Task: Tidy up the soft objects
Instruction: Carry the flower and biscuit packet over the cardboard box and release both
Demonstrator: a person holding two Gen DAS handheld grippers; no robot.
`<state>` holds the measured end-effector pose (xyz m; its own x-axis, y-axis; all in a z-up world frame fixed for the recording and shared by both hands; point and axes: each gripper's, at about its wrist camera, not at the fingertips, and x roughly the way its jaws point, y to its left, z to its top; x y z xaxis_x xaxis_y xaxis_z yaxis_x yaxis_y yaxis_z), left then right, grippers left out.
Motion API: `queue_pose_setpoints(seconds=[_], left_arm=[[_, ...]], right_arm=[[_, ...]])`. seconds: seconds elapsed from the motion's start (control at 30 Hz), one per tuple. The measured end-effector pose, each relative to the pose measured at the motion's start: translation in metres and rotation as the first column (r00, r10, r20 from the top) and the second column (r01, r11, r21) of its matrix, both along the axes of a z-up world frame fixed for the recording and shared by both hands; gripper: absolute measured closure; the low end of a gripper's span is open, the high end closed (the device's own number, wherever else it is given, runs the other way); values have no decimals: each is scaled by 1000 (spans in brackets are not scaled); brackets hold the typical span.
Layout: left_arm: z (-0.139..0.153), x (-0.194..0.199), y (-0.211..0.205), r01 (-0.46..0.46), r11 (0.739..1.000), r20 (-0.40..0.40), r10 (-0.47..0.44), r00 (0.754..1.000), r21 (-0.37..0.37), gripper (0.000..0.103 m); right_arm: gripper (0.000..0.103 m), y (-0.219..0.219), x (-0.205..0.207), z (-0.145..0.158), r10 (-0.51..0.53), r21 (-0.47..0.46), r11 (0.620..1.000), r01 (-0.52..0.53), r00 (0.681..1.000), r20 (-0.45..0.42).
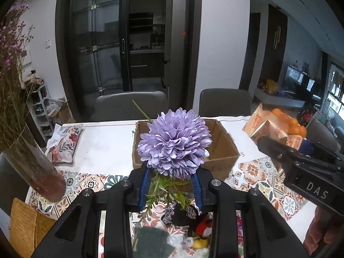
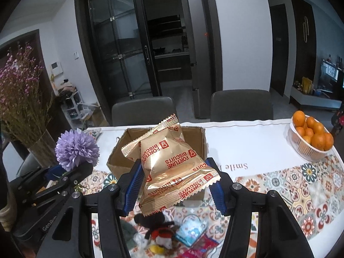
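The flower (image 1: 174, 143) sits at the tips of the left gripper (image 1: 171, 185), its purple head rising just past the blue pads (image 1: 143, 183) and its green leaves and stem hanging down between them. The jaws are nearly closed and pinch the stem. Seen from the right wrist, the bloom stands above the left gripper, left of the box (image 2: 120, 157).

The biscuit packs (image 2: 169, 167) lie between the fingers of the right gripper (image 2: 174, 186), in front of the box and above the table (image 2: 247, 142). The jaws stand partly open, and the ribbed blue pads (image 2: 133, 185) press on both sides of the bundle. It looks like three or four packs, though how many are actually clamped is hard to tell.

The flower is artificial, a round ball of layered, satin-like petals. The packs are glossy gold foil pillows with crimped, zigzag ends and red print. The box is plain brown cardboard, open at the top, with raw edges. The table carries a white cloth with a patterned tile-print border.

Below the grippers lies a small heap (image 2: 163, 234) of soft things: a dark plush toy with red and yellow parts, a grey-green cloth and a pale blue packet. A white ribbed bowl of oranges (image 2: 311, 135) stands at the right, and a glass vase (image 1: 34, 163) of dried pink sprigs at the left.
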<state>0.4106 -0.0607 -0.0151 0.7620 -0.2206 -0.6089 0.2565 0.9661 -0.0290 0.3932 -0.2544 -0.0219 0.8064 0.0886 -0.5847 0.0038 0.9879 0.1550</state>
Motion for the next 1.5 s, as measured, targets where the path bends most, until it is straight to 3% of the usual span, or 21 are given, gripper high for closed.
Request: queue_pose_setpoints(seconds=[0.43, 0.8, 1.03, 1.2, 1.3, 1.5], left_arm=[[-13, 65, -12, 1, 1000, -95, -2, 996, -6, 69], [-42, 116, -24, 24, 999, -180, -16, 983, 39, 68], [-61, 142, -32, 42, 997, -233, -25, 972, 67, 66], [-73, 155, -38, 57, 994, -252, -32, 967, 93, 53], [-77, 160, -43, 63, 991, -260, -31, 965, 115, 46], [-76, 155, -44, 61, 991, -249, -29, 968, 123, 33]], right_arm=[[45, -8, 64, -14, 39, 4, 999, -39, 996, -86], [45, -2, 107, -32, 61, -59, 996, -71, 987, -146], [45, 1, 134, -54, 93, -50, 993, -106, 972, -214], [43, 0, 150, -65, 96, -54, 992, -113, 965, -245], [33, -4, 155, -67, 86, -50, 994, -102, 964, -252], [33, -8, 154, -66, 54, -46, 997, -68, 967, -251]])
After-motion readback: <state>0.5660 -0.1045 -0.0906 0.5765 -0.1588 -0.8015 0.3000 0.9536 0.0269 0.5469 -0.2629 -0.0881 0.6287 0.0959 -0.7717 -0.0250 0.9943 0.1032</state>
